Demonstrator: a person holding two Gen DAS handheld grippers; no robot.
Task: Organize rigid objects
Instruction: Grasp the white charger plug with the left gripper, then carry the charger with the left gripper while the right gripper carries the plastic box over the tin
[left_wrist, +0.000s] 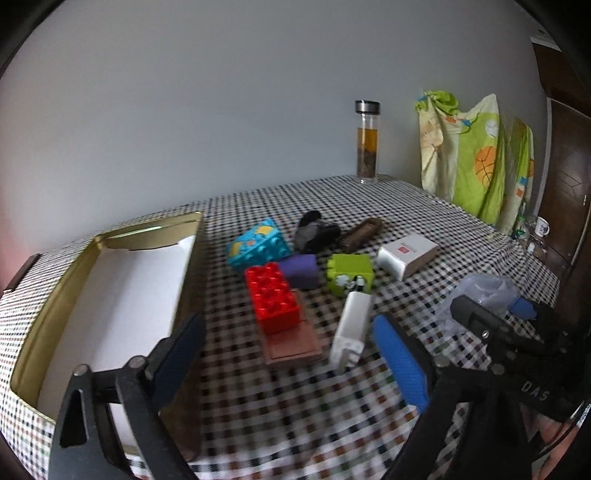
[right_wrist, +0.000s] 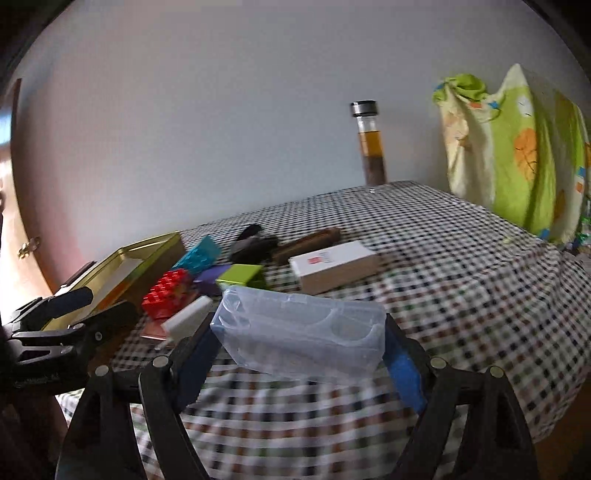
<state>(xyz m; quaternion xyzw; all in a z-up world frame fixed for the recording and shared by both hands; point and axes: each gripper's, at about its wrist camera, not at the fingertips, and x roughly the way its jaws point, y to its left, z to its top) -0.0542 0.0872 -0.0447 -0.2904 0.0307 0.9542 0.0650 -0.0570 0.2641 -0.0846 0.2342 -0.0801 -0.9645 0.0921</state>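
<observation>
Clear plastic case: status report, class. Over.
Right claw shut on clear plastic case, lifted off the checked cloth. Left claw open, empty, beside gold tin. Red brick and white charger lie between. Over.

The tablecloth (left_wrist: 406, 206) was black-and-white checked; one brick (left_wrist: 271, 297) was red, another (left_wrist: 258, 245) turquoise, the tin (left_wrist: 48, 314) gold.

Tin (left_wrist: 110, 280) left of bricks (left_wrist: 273, 295); bottle (left_wrist: 367, 142) behind, far edge.
</observation>
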